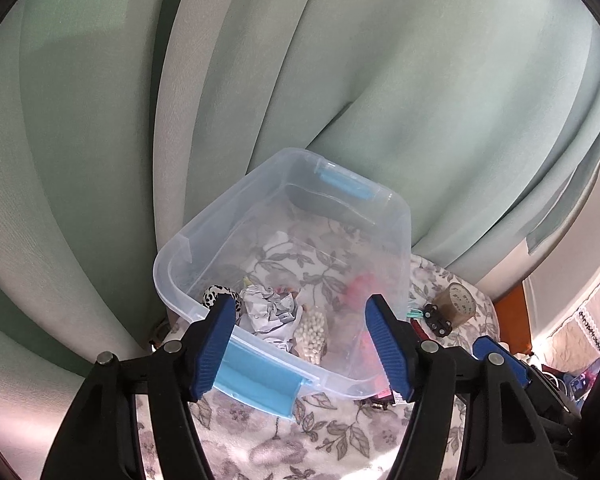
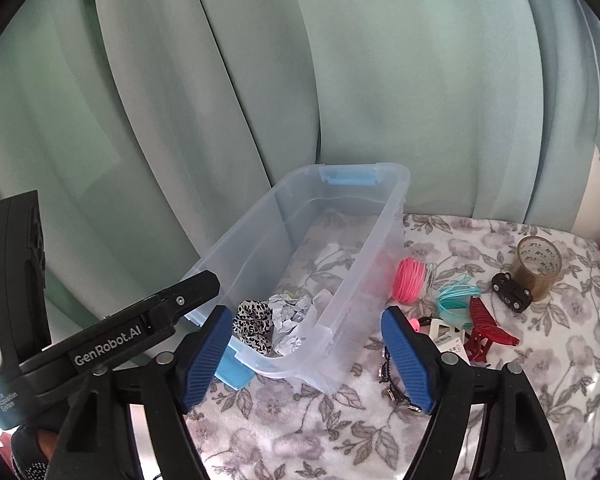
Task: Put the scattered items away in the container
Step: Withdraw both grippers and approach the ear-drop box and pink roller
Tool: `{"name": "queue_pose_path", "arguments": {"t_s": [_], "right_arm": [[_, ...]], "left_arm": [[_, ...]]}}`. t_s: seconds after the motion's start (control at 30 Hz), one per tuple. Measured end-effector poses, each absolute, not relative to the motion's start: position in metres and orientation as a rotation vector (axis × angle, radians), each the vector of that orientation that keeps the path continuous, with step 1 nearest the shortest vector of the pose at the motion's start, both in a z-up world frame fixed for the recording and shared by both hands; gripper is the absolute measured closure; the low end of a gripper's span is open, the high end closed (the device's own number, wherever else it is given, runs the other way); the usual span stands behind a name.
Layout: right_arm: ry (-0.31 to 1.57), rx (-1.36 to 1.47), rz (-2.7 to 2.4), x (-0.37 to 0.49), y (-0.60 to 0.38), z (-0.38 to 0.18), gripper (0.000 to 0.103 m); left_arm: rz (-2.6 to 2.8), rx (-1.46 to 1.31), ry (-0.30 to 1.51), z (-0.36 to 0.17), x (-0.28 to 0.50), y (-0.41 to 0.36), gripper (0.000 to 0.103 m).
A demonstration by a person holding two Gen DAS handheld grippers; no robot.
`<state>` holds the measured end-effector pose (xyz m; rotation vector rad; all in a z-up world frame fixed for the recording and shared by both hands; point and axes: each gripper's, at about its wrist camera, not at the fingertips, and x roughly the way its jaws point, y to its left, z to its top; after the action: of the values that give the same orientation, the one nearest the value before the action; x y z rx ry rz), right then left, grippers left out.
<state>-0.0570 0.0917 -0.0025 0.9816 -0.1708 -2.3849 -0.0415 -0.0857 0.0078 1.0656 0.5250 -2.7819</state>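
Floral grey-and-white fleece blanket (image 2: 300, 432) covers the surface nearest both tongs, soft and napped, with pale green curtains (image 2: 260, 80) hanging in folds behind everything.

Left tongs (image 1: 306, 348) stand wide, blue ribbed pads apart, holding nothing; the near short end of the clear plastic storage container (image 1: 204, 220), with its light blue latch (image 1: 260, 384), sits between the pads. Just beyond them, inside the container, lie a black-and-white spotted fabric scrunchie (image 1: 216, 294), a crumpled ball of white paper (image 1: 268, 308) and a bundle of white cotton swabs (image 1: 312, 332). The container's long axis runs away from the tongs toward the curtains, its far end carrying a second blue latch (image 1: 346, 184).

Right tongs (image 2: 306, 356) are also wide and empty, straddling the container's near right corner. Beside the right pad lies a dark beaded bracelet (image 2: 388, 376), and just right of it a white card tag (image 2: 446, 334) and a dark red plastic claw hair clip (image 2: 486, 332). Further out lie a teal coil of cord (image 2: 456, 296) and a pink coil of cord (image 2: 408, 280), the pink one against the container's right wall. Farther right stand a small black toy car (image 2: 512, 290) and, touching it, an upright roll of clear brownish packing tape (image 2: 538, 266).
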Motion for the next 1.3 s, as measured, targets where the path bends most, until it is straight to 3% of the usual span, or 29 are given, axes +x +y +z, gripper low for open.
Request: {"name": "queue_pose_path", "arguments": {"t_s": [0.1,0.27,0.37,0.57,0.7,1.3], "right_arm": [[-0.198,0.961,-2.402,-0.05,0.103,0.001,0.016],[-0.25,0.923,-2.435,-0.04,0.125,0.005,0.007],[-0.289,0.907,-2.452,-0.035,0.142,0.005,0.003],[-0.352,0.872,-2.485,-0.025,0.181,0.005,0.0],[-0.405,0.857,-2.502,-0.02,0.21,0.004,0.0],[-0.633,0.991,-2.597,-0.03,0.31,-0.044,0.0]], "left_arm": [[-2.798,1.044,0.506,0.015,-0.036,-0.078,0.024],[-2.83,1.015,0.405,0.024,-0.03,-0.057,0.023],[-2.85,0.985,0.362,0.029,-0.024,-0.041,0.015],[-2.914,0.947,0.294,0.033,-0.015,-0.003,0.014],[-2.952,0.93,0.258,0.032,-0.015,0.021,0.002],[-2.984,1.317,0.126,-0.033,-0.05,0.108,0.0]]}}
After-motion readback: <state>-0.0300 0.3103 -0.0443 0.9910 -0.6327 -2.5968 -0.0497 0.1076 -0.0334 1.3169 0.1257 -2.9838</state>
